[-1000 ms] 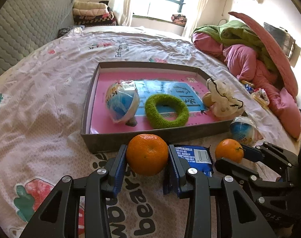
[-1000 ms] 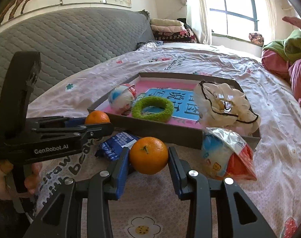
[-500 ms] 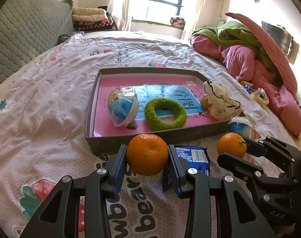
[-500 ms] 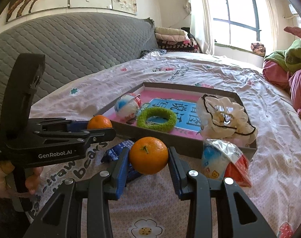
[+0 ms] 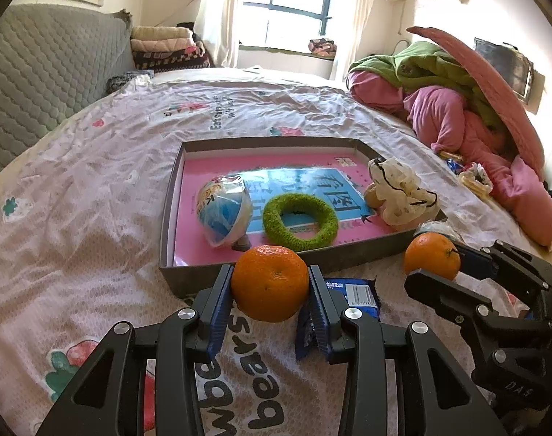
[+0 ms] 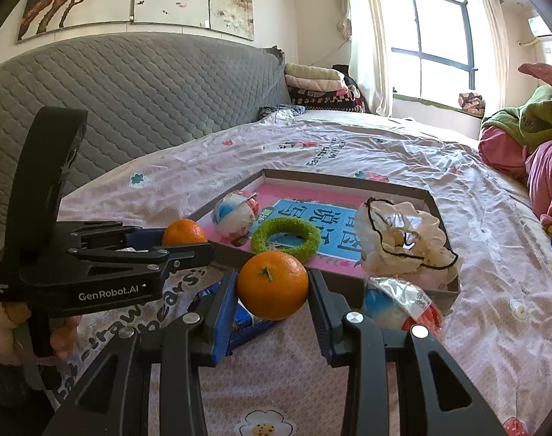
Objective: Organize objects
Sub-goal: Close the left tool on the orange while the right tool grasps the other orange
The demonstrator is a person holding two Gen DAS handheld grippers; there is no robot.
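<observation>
My left gripper [image 5: 270, 292] is shut on an orange [image 5: 270, 281], held above the bedsheet just in front of the grey tray [image 5: 210, 145]. My right gripper [image 6: 272, 287] is shut on a second orange [image 6: 272, 285], also in front of the tray [image 6: 348, 180]; it shows in the left wrist view [image 5: 431, 259] too. In the tray lie a wrapped blue and white ball [image 5: 223, 214], a green fuzzy ring [image 5: 299, 221] and a cream scrunchie [image 5: 401, 194]. A blue snack packet [image 5: 354, 292] lies on the sheet below the grippers.
Another wrapped ball [image 6: 401, 303] lies outside the tray's near right corner. A pile of pink and green bedding [image 5: 458, 98] is at the right. A grey quilted headboard [image 6: 130, 83] runs along the left. Small items [image 5: 472, 178] lie near the bedding.
Both grippers have risen with their oranges, so the tray and bed look lower and farther. The objects in the tray have not moved.
</observation>
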